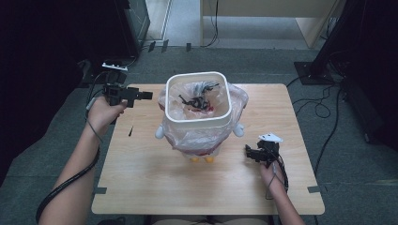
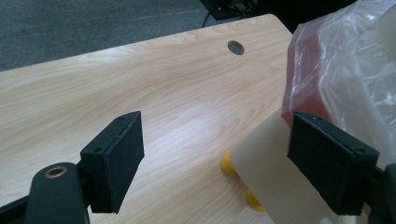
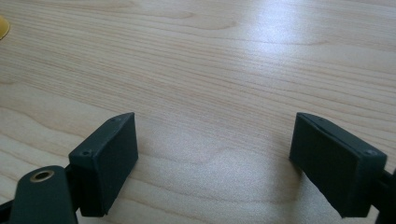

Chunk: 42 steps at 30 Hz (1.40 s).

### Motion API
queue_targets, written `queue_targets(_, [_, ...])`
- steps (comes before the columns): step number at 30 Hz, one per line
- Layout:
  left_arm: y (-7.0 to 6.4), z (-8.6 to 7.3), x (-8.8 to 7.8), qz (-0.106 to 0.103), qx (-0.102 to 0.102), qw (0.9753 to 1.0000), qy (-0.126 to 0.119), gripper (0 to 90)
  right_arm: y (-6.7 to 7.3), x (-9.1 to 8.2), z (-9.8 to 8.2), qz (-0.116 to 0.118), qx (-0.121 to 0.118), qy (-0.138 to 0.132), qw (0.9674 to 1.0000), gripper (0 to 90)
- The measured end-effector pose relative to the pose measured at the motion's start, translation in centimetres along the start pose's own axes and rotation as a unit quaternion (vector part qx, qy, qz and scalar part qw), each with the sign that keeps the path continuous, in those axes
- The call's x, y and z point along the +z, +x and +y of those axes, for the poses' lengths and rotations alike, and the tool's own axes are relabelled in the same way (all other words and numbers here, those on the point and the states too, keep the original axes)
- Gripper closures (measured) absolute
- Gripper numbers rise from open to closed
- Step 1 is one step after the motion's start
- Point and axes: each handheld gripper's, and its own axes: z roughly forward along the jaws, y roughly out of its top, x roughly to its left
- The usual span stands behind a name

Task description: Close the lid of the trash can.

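Right gripper [image 3: 215, 154] jaws apart; left gripper [image 2: 215, 158] jaws apart | bin [image 1: 198, 101] bag-veiled

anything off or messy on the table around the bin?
One stray: a small dark sliver lies on the table left of the bin, apart from it; too small to identify. The bag liner is bunched unevenly over the bin's sides. Nothing looks spilled or tipped.

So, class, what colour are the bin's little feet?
Yellow; the feet show best in the left gripper view, under the bin.
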Motion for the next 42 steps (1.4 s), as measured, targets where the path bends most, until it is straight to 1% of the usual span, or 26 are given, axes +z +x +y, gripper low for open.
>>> queue_targets(1, [0.0, -0.2, 0.1, 0.004, 0.003, 1.0, -0.003, 19.2, 0.0, 0.0, 0.0, 0.0, 0.0, 0.0, 1.0, 14.9])
queue_targets(2, [0.0, -0.4, 0.2, 0.005, 0.015, 0.9998, -0.009, 19.3, 0.0, 0.0, 0.0, 0.0, 0.0, 0.0, 1.0, 14.9])
queue_targets(3, [-0.1, -0.7, 0.3, 0.007, 0.032, 0.9994, -0.014, 19.5, 0.0, 0.0, 0.0, 0.0, 0.0, 0.0, 1.0, 14.9])
queue_targets(4, [-0.1, -0.9, 0.4, 0.008, 0.039, 0.9991, -0.015, 19.5, 0.0, 0.0, 0.0, 0.0, 0.0, 0.0, 1.0, 14.9])
queue_targets(5, [-0.1, -1.1, 0.6, 0.008, 0.043, 0.999, -0.014, 19.5, 0.0, 0.0, 0.0, 0.0, 0.0, 0.0, 1.0, 14.9])
queue_targets(11, [0.2, -2.5, 1.9, -0.004, 0.03, 0.9995, -0.001, 19.5, 0.0, 0.0, 0.0, 0.0, 0.0, 0.0, 1.0, 14.9])
queue_targets(14, [0.4, -3.1, 2.6, -0.007, 0.026, 0.9996, 0.0, 19.5, 0.0, 0.0, 0.0, 0.0, 0.0, 0.0, 1.0, 14.9])
queue_targets(16, [0.5, -3.5, 3.0, -0.003, 0.025, 0.9997, 0.002, 19.5, 0.0, 0.0, 0.0, 0.0, 0.0, 0.0, 1.0, 14.9])
queue_targets(17, [0.5, -3.8, 3.3, 0.004, 0.026, 0.9996, 0.002, 19.5, 0.0, 0.0, 0.0, 0.0, 0.0, 0.0, 1.0, 14.9])
queue_targets(19, [0.6, -4.1, 3.7, 0.007, 0.027, 0.9996, 0.004, 19.5, 0.0, 0.0, 0.0, 0.0, 0.0, 0.0, 1.0, 14.9])
queue_targets(21, [0.7, -4.6, 4.1, 0.012, 0.027, 0.9996, 0.0, 19.5, 0.0, 0.0, 0.0, 0.0, 0.0, -0.001, 1.0, 14.9])
queue_targets(25, [0.9, -5.4, 4.7, 0.007, 0.021, 0.9997, -0.006, 19.5, 0.0, 0.0, 0.0, 0.0, 0.0, 0.0, 1.0, 14.9])
queue_targets(28, [1.0, -5.9, 5.1, 0.007, 0.02, 0.9997, -0.007, 19.5, 0.0, 0.0, 0.0, 0.0, 0.0, 0.0, 1.0, 14.9])
queue_targets(30, [1.1, -6.3, 5.3, 0.002, 0.019, 0.9998, -0.011, 19.5, 0.0, 0.0, 0.0, 0.0, 0.0, 0.0, 1.0, 14.9])
queue_targets(32, [1.1, -6.7, 5.6, 0.002, 0.016, 0.9998, -0.01, 19.5, 0.0, 0.0, 0.0, 0.0, 0.001, 0.0, 1.0, 14.9])
queue_targets(35, [1.2, -7.3, 6.0, 0.001, 0.017, 0.9998, -0.007, 19.5, 0.0, 0.0, 0.0, 0.0, 0.0, 0.0, 1.0, 14.9])
queue_targets(39, [1.4, -7.9, 6.5, -0.003, 0.016, 0.9998, -0.01, 19.5, 0.0, 0.0, 0.0, 0.0, 0.001, 0.0, 1.0, 14.9])
queue_targets(42, [1.5, -8.3, 6.9, 0.002, 0.021, 0.9997, -0.009, 19.5, 0.0, 0.0, 0.0, 0.0, 0.0, 0.0, 1.0, 14.9])
